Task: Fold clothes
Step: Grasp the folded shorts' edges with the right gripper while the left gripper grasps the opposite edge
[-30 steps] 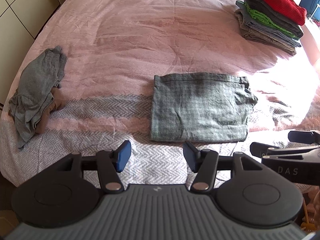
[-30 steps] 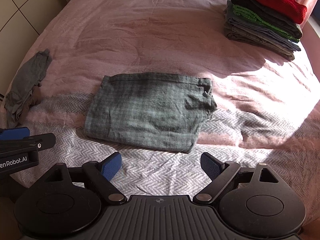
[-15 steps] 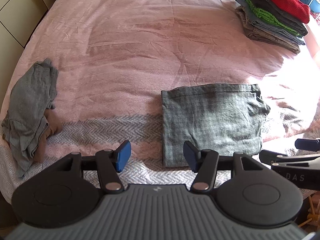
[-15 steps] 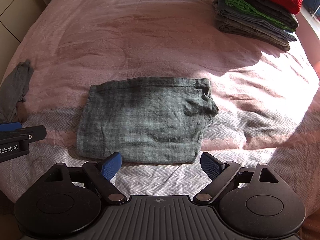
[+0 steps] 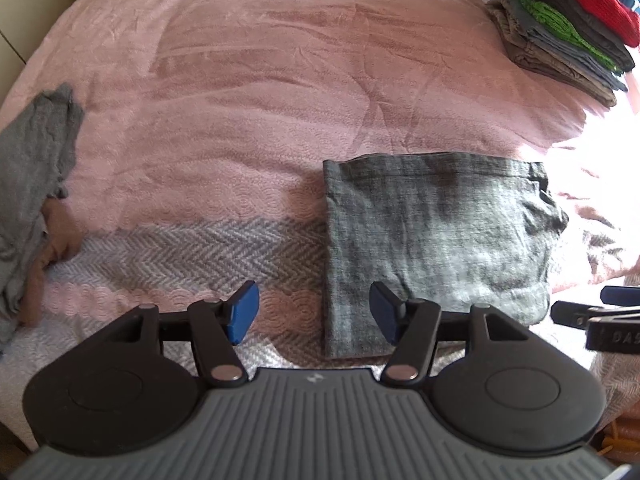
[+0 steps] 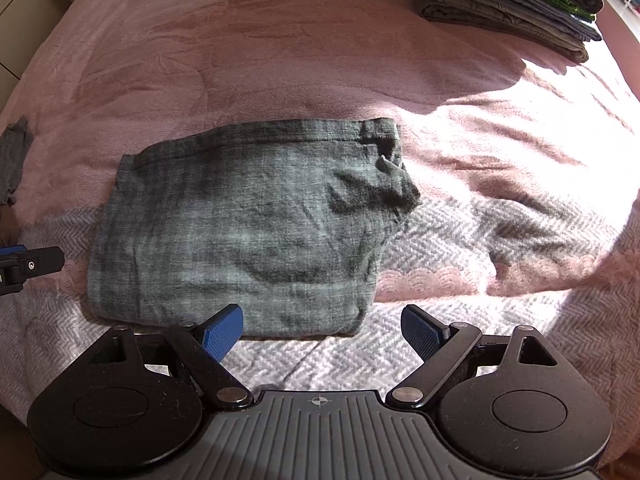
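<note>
Left gripper (image 5: 314, 314): jaws spread, nothing between the blue pads (image 5: 243, 312), over the near-left corner of the folded shirt (image 5: 432, 240); contact can't be judged. Right gripper (image 6: 322, 334): jaws spread wider, empty, pads (image 6: 420, 332) straddling the shirt's (image 6: 256, 232) near-right corner, not gripping it. Shirt lies flat, folded to a rectangle, near the bed's (image 5: 260, 100) front edge, across the pink/grey herringbone border. Crumpled grey garment (image 5: 32, 184) at the left edge. Stack (image 5: 560, 32) of folded clothes at the far-right corner.
</note>
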Tool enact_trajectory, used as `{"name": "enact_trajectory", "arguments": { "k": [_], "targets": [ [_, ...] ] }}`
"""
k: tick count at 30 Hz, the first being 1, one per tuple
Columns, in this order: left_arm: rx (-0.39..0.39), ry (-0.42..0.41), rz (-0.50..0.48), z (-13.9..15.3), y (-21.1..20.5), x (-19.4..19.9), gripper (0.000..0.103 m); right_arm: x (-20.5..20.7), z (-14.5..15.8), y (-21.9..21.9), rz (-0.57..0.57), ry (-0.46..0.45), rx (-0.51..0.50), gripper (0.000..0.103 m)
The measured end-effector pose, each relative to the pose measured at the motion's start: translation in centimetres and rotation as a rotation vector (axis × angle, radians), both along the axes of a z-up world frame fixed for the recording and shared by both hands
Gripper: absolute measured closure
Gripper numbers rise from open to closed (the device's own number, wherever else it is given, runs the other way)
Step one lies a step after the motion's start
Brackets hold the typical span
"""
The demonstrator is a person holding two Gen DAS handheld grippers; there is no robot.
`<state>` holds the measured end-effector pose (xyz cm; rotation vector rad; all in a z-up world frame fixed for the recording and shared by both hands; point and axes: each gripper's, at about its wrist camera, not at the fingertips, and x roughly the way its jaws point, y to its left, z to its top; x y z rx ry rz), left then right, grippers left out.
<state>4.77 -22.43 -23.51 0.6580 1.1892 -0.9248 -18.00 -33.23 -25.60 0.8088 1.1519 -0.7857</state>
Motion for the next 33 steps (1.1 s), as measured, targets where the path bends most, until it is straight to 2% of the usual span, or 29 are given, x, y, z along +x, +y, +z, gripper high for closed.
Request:
{"name": "enact_trajectory", "arguments": {
  "k": [3,8,11,15,22,27,29,30,33],
  "targets": [
    [-0.073,0.107,0.054,-1.6,1.0,2.2,0.046,-2.3,-1.7,-1.8,-0.038,-0.094,0.029,0.014],
    [-0.210,0.318,0.139,-3.9,1.7,4.8,0.045,-6.5,-4.1,-5.0,-0.172,-0.292,0.111,0.014],
    [-0.248,0.423,0.170,-6.0,1.3,5.6,0.045,-8.5,-5.7,-6.5,-0.240,-0.419,0.153,0.014],
    [-0.268,0.522,0.210,-8.9,0.8,6.4,0.045,-9.7,-8.1,-7.9,-0.304,-0.546,0.222,0.014],
    [-0.351,0.668,0.294,-11.8,0.1,7.8,0.045,-9.3,-11.5,-9.5,-0.298,-0.683,0.290,0.015],
    [-0.380,0.724,0.296,-13.1,-1.1,7.8,0.046,-8.3,-12.7,-10.0,-0.262,-0.794,0.314,0.015],
    [-0.385,0.733,0.277,-13.2,-1.2,7.7,0.047,-7.9,-13.1,-10.0,-0.239,-0.824,0.334,0.026],
    [-0.386,0.737,0.267,-13.3,-1.3,7.7,0.049,-7.7,-13.2,-10.0,-0.228,-0.835,0.343,0.035],
    [-0.390,0.752,0.241,-13.5,-1.3,7.8,0.055,-7.2,-13.6,-9.8,-0.189,-0.849,0.356,0.035]
  ]
}}
